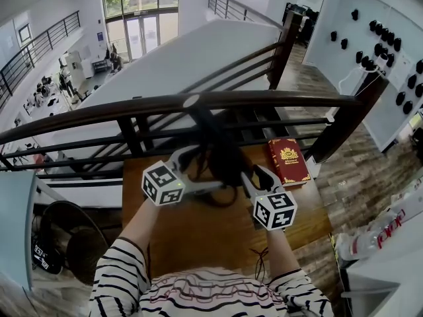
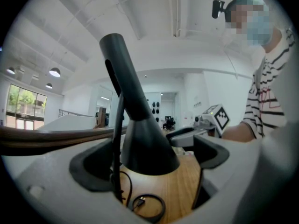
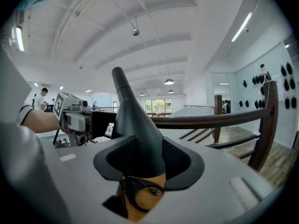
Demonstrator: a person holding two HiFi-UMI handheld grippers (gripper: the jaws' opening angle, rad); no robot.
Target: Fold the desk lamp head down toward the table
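Observation:
A black desk lamp stands on the wooden table (image 1: 198,233), its cone-shaped head (image 1: 223,158) between both grippers. In the right gripper view the cone (image 3: 135,125) fills the gap of my right gripper (image 3: 148,160), and both pads press on its sides. In the left gripper view the cone (image 2: 140,125) stands between the wide jaws of my left gripper (image 2: 149,164); the thin stem (image 2: 117,139) runs close by the left pad and a gap shows at the right pad. From the head view, my left gripper (image 1: 210,167) comes in from the left and my right gripper (image 1: 254,172) from the right.
A red book (image 1: 288,160) lies at the table's far right corner. A dark wooden railing (image 1: 198,101) runs just behind the table. The lamp's cable coil (image 2: 149,204) rests on the tabletop. A black fan (image 1: 66,243) stands left of the table.

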